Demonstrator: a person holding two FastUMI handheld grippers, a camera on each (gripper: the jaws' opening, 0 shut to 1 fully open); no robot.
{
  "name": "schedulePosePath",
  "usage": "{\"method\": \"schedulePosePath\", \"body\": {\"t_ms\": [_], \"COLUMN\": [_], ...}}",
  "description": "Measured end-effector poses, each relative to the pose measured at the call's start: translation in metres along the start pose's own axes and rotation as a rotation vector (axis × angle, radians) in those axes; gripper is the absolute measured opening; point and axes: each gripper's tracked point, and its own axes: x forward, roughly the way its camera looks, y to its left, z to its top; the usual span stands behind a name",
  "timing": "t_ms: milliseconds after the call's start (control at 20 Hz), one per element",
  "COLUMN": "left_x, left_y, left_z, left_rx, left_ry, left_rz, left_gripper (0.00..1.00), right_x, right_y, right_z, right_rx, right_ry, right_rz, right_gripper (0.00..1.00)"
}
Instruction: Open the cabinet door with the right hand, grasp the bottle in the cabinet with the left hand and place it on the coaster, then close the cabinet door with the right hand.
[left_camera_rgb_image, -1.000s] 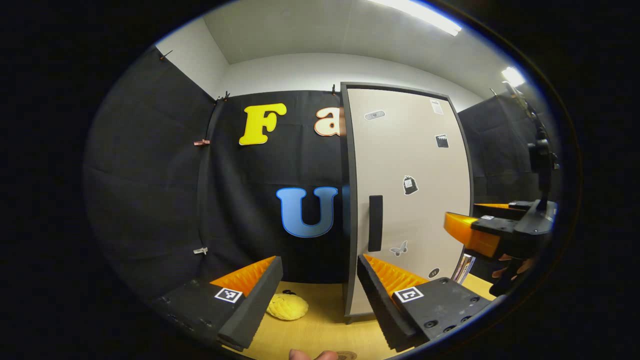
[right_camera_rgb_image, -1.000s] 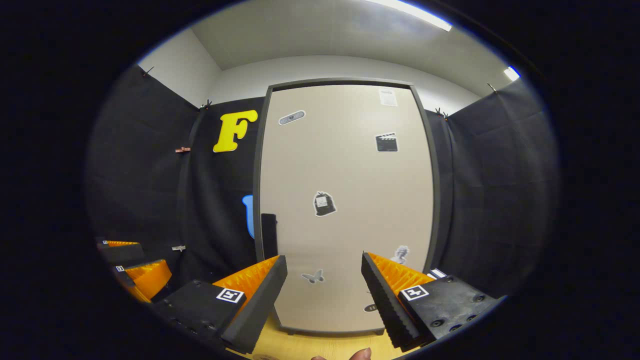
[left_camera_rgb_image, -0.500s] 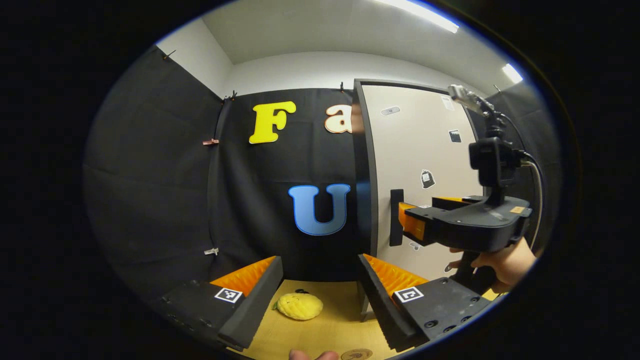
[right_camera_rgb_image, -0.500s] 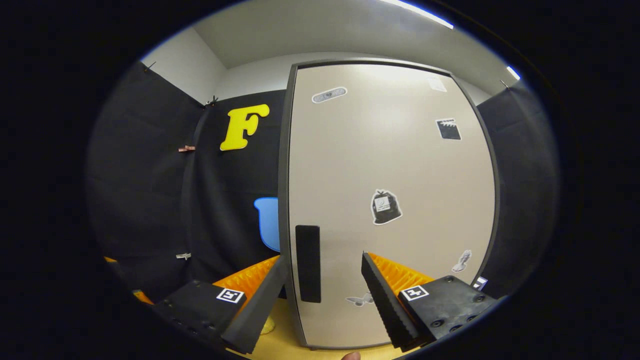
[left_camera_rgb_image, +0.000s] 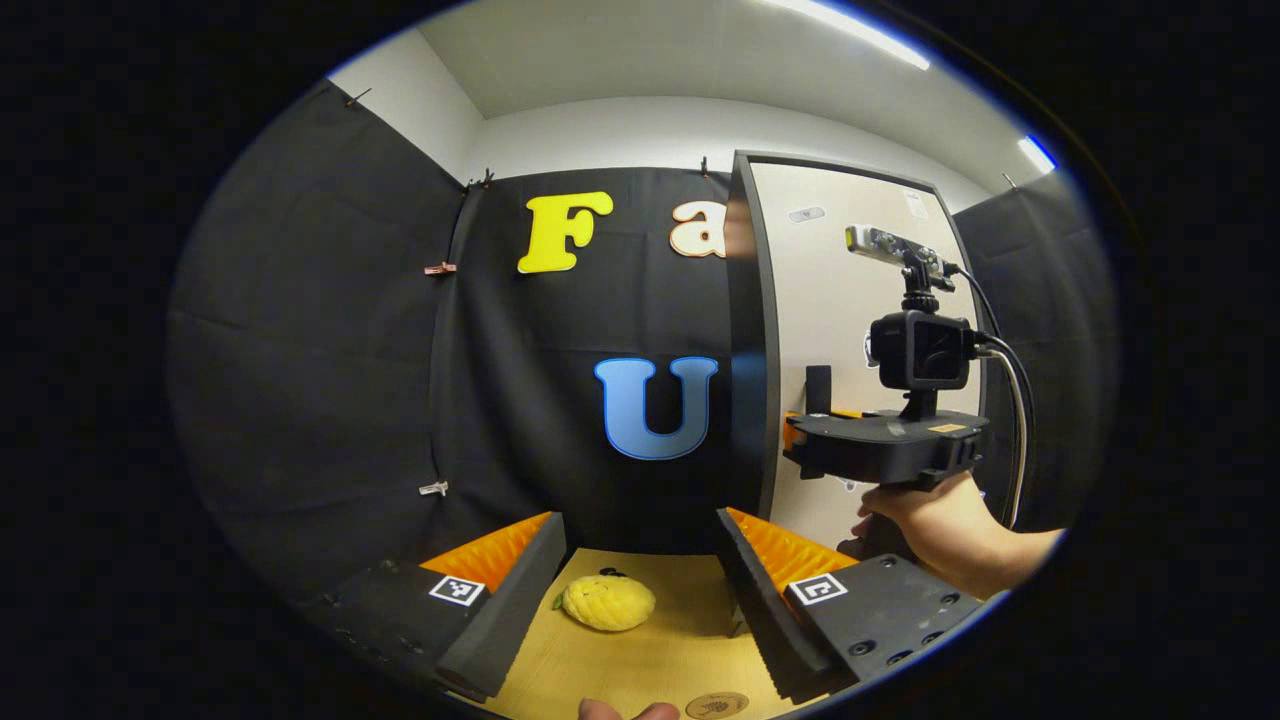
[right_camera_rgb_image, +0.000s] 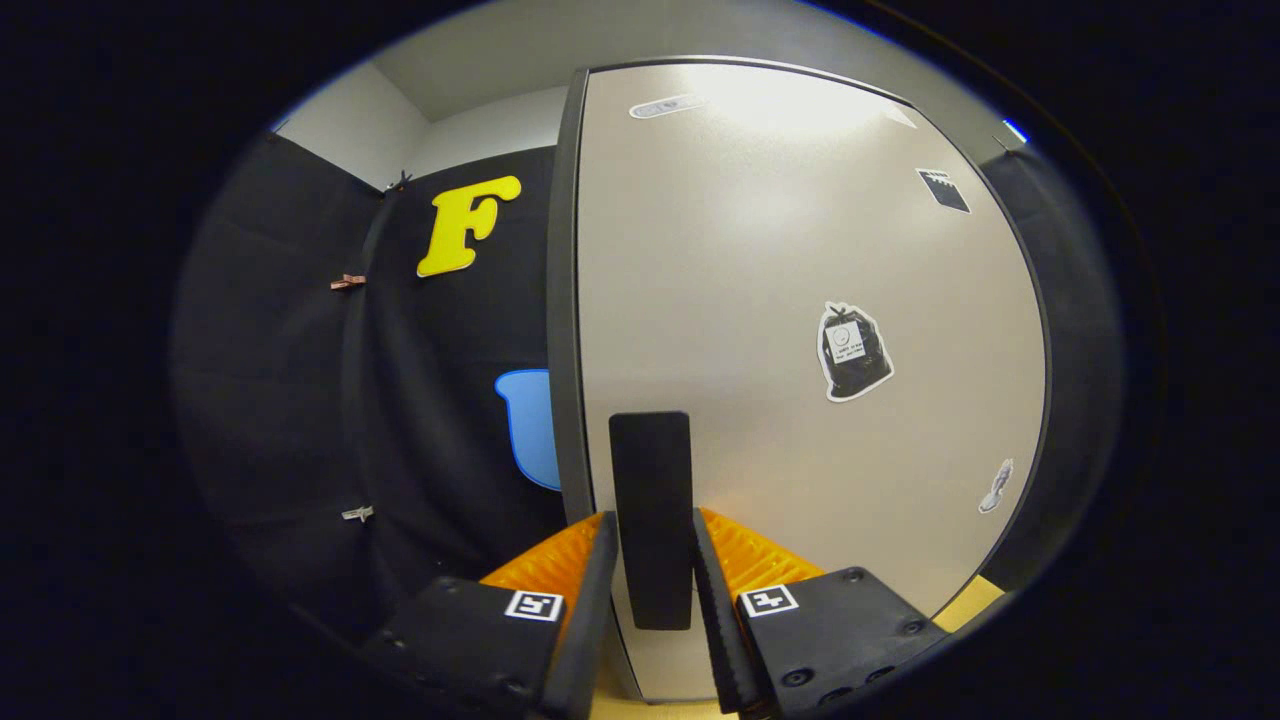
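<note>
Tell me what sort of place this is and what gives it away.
Most likely a staged recording booth, not a real home. Black cloth hangs clipped as walls, a lone beige cabinet with stickers stands on a wooden tabletop, and a hand holds the camera-topped right gripper at the cabinet's handle.

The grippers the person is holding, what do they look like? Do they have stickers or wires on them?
The left gripper has two long wedge-shaped fingers with ridged inner faces, each on a dark block carrying a small square black-and-white marker and screw holes. The right gripper is built the same. In the left gripper view, the right gripper has a flat dark body, a boxy camera on a post and a dark cable looping down.
</note>
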Motion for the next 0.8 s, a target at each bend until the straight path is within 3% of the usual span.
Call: {"method": "schedulePosePath", "body": {"t_ms": [50, 150, 200, 250, 800], "left_x": [0.0, -0.001, -0.001, -0.001, 0.0], "left_y": [0.002, 0.002, 0.002, 0.001, -0.01], "left_z": [0.0, -0.001, -0.002, -0.001, 0.008], "left_rx": [0.003, 0.001, -0.003, -0.007, 0.009], "left_ry": [0.0, 0.005, 0.008, 0.009, -0.008], "left_rz": [0.005, 0.008, 0.006, 0.005, 0.002], "left_gripper": [0.95, 0.95, 0.95, 0.95, 0.94], "right_x": [-0.002, 0.0, -0.004, -0.003, -0.072], "right_y": [0.001, 0.001, 0.0, 0.001, 0.002], "right_z": [0.0, -0.002, -0.001, -0.002, 0.012], "right_rx": [-0.002, -0.024, -0.028, -0.026, -0.014], "right_ry": [-0.015, -0.011, 0.0, 0.005, 0.024], "right_rz": [-0.007, 0.002, 0.005, 0.025, 0.177], "right_gripper": [0.38, 0.38, 0.22, 0.27, 0.28]}}
